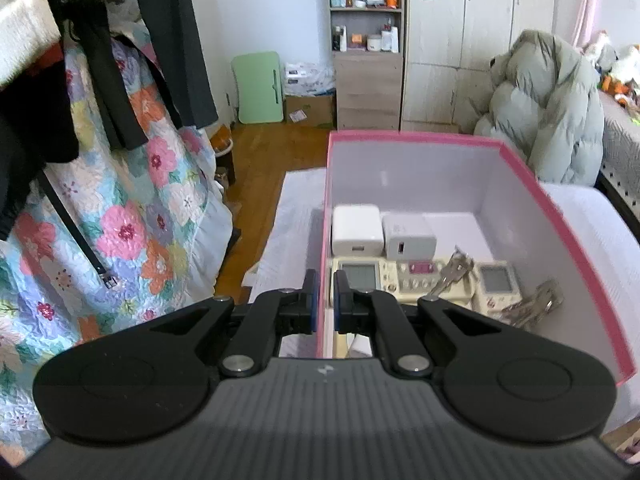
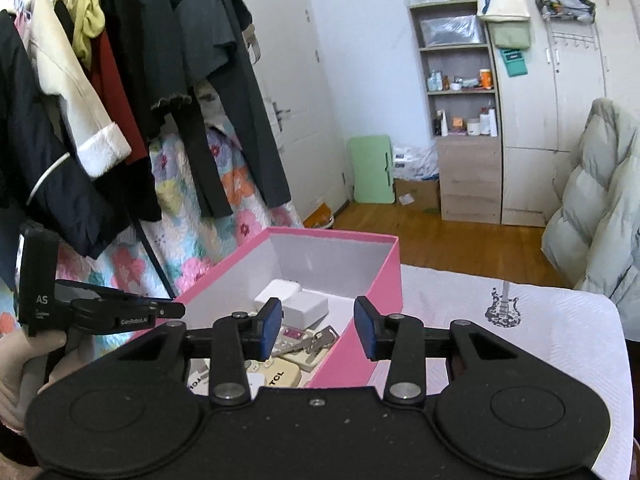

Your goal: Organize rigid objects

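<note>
The left tongs (image 1: 324, 292) are pinched on the near left wall of the pink box (image 1: 532, 196), one pad outside and one inside, steadying it. The right tongs (image 2: 316, 328) stand partly parted with nothing between the pads. No earlier view is there to compare them with.

Everything to be tidied appears to be in the box already. Just beyond the left tongs lie two white chargers (image 1: 356, 230) side by side against the left wall. Nearer, almost under the left pads, sit the cream remote controls (image 1: 404, 280) with small screens. A bunch of keys (image 1: 454, 270) rests on top of them, and a second bunch (image 1: 536, 304) lies to the right, near the right wall. From the right tongs the box is ahead and to the left, its right wall directly between the pads.

The step in hand looks like pulling the right tongs clear after a drop, or a final tidying. To do it well, keep the left grip firm so the light box does not slide on the white cloth (image 2: 560, 340). Lift the right tongs over the rim rather than dragging across it. Avoid snagging the keys, which could tip off the remotes.
</note>
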